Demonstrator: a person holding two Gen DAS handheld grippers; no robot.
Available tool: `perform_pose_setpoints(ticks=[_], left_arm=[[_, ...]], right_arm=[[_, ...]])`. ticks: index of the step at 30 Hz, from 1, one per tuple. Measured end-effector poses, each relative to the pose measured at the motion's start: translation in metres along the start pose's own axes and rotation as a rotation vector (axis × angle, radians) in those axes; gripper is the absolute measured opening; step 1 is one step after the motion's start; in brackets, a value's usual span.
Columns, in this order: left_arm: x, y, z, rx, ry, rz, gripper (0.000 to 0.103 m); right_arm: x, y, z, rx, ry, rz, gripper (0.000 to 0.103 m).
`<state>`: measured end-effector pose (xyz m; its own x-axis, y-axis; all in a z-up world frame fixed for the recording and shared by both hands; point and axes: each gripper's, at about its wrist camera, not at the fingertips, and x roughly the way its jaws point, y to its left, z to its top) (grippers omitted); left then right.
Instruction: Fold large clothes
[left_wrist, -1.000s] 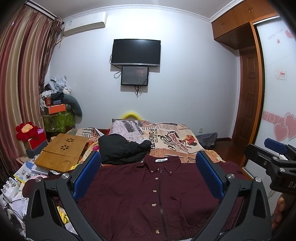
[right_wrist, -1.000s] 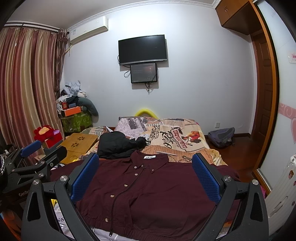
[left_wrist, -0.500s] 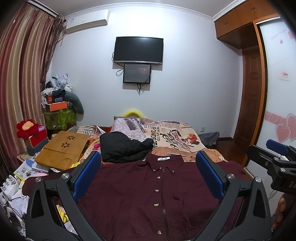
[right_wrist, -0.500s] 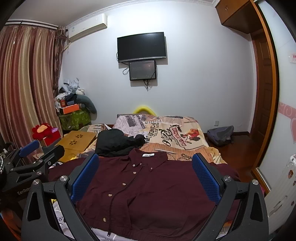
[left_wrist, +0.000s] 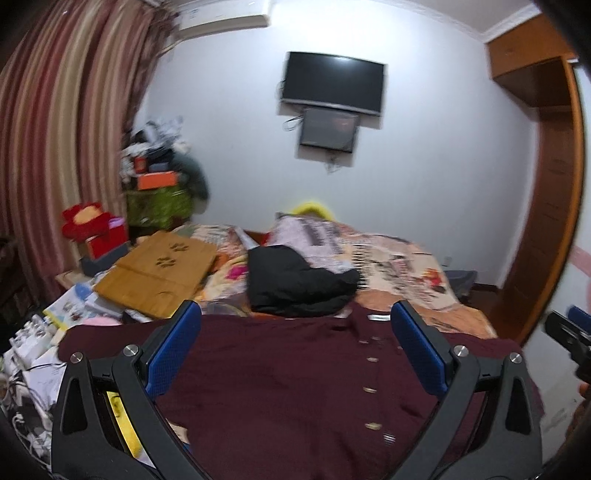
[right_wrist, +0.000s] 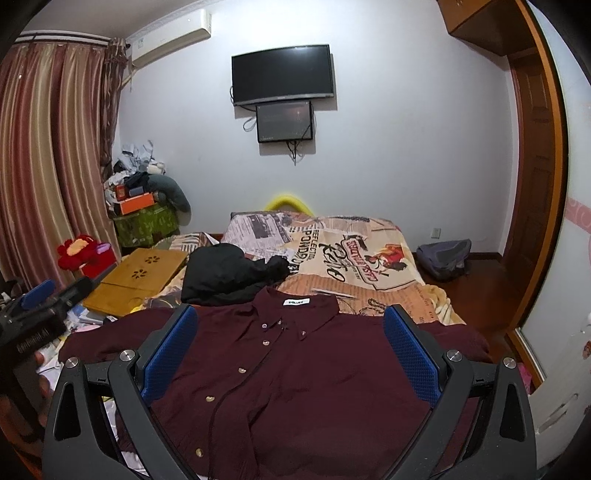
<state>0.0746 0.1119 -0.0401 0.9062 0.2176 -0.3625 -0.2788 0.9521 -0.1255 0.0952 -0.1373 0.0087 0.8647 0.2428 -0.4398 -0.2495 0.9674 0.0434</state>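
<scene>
A: Where was the maroon shirt (right_wrist: 295, 373)?
B: Lower centre of frame, spread flat, front up and buttoned, on the bed (right_wrist: 369, 266). Black garment (right_wrist: 229, 277) just above its collar.
A: Grippers?
B: Left gripper (left_wrist: 295, 350) and right gripper (right_wrist: 288, 354) both had fingers wide apart, holding nothing, above the shirt.
</scene>
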Motion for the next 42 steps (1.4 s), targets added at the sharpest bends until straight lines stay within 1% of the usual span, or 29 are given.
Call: perform_pose_setpoints(ticks=[2,5,8,10,11,14,15,17,19,20,21,22,24,26,27,28,30,32,34,35,36,37,38,40,41,42], left_arm=[[0.016,0.025,0.004,-0.031,0.008,0.073,0.103],[0.037,0.062,0.008,-0.086,0.026,0.15,0.103],[0.063,0.11,0.003,-0.152,0.08,0.216,0.103],[0.079,0.139,-0.006,-0.19,0.119,0.254,0.103],[0.089,0.159,-0.013,-0.223,0.154,0.28,0.103],[0.112,0.211,-0.039,-0.338,0.242,0.304,0.103],[0.119,0.231,-0.052,-0.394,0.27,0.312,0.103],[0.135,0.269,-0.078,-0.503,0.357,0.335,0.103],[0.146,0.297,-0.104,-0.592,0.418,0.352,0.102],[0.153,0.31,-0.118,-0.625,0.448,0.361,0.099],[0.157,0.317,-0.127,-0.642,0.475,0.367,0.092],[0.162,0.325,-0.138,-0.654,0.51,0.373,0.09],[0.17,0.338,-0.159,-0.694,0.566,0.373,0.088],[0.18,0.348,-0.179,-0.77,0.601,0.332,0.088],[0.186,0.357,-0.191,-0.82,0.616,0.299,0.088],[0.191,0.361,-0.198,-0.857,0.625,0.283,0.088],[0.201,0.373,-0.217,-0.943,0.644,0.27,0.084],[0.206,0.379,-0.228,-1.002,0.644,0.247,0.082],[0.211,0.387,-0.238,-1.077,0.624,0.23,0.075],[0.214,0.389,-0.24,-1.093,0.616,0.229,0.069],[0.217,0.391,-0.24,-1.086,0.606,0.243,0.06],[0.219,0.392,-0.239,-1.073,0.598,0.252,0.055],[0.219,0.391,-0.235,-1.05,0.583,0.261,0.048],[0.22,0.386,-0.224,-0.992,0.581,0.292,0.028],[0.222,0.383,-0.218,-0.945,0.595,0.323,0.009],[0.224,0.376,-0.207,-0.861,0.62,0.369,0.009]], right_arm=[[0.01,-0.001,0.0,-0.001,0.02,-0.004,0.1],[0.026,-0.006,-0.002,0.001,0.054,-0.02,0.1],[0.039,-0.013,-0.004,0.013,0.091,-0.037,0.1],[0.046,-0.018,-0.006,0.023,0.118,-0.048,0.1],[0.05,-0.021,-0.008,0.029,0.135,-0.056,0.1],[0.061,-0.029,-0.013,0.052,0.185,-0.07,0.1],[0.065,-0.03,-0.014,0.059,0.2,-0.071,0.1],[0.071,-0.033,-0.018,0.072,0.233,-0.076,0.1],[0.077,-0.036,-0.023,0.08,0.267,-0.085,0.1],[0.08,-0.037,-0.023,0.083,0.281,-0.087,0.1],[0.084,-0.039,-0.023,0.086,0.293,-0.088,0.1],[0.088,-0.04,-0.024,0.087,0.305,-0.091,0.1],[0.092,-0.04,-0.026,0.087,0.324,-0.097,0.1],[0.1,-0.042,-0.026,0.092,0.339,-0.099,0.1],[0.102,-0.042,-0.027,0.094,0.349,-0.099,0.1],[0.106,-0.041,-0.027,0.097,0.355,-0.099,0.1],[0.112,-0.041,-0.027,0.099,0.368,-0.097,0.1],[0.117,-0.039,-0.028,0.095,0.377,-0.095,0.1],[0.121,-0.037,-0.029,0.087,0.382,-0.095,0.1],[0.123,-0.036,-0.029,0.082,0.387,-0.097,0.1],[0.125,-0.037,-0.03,0.079,0.391,-0.097,0.1],[0.126,-0.036,-0.03,0.077,0.396,-0.098,0.1],[0.127,-0.037,-0.031,0.078,0.401,-0.098,0.1],[0.129,-0.036,-0.032,0.083,0.406,-0.095,0.1],[0.129,-0.036,-0.033,0.085,0.407,-0.094,0.1],[0.128,-0.037,-0.033,0.087,0.408,-0.093,0.1]])
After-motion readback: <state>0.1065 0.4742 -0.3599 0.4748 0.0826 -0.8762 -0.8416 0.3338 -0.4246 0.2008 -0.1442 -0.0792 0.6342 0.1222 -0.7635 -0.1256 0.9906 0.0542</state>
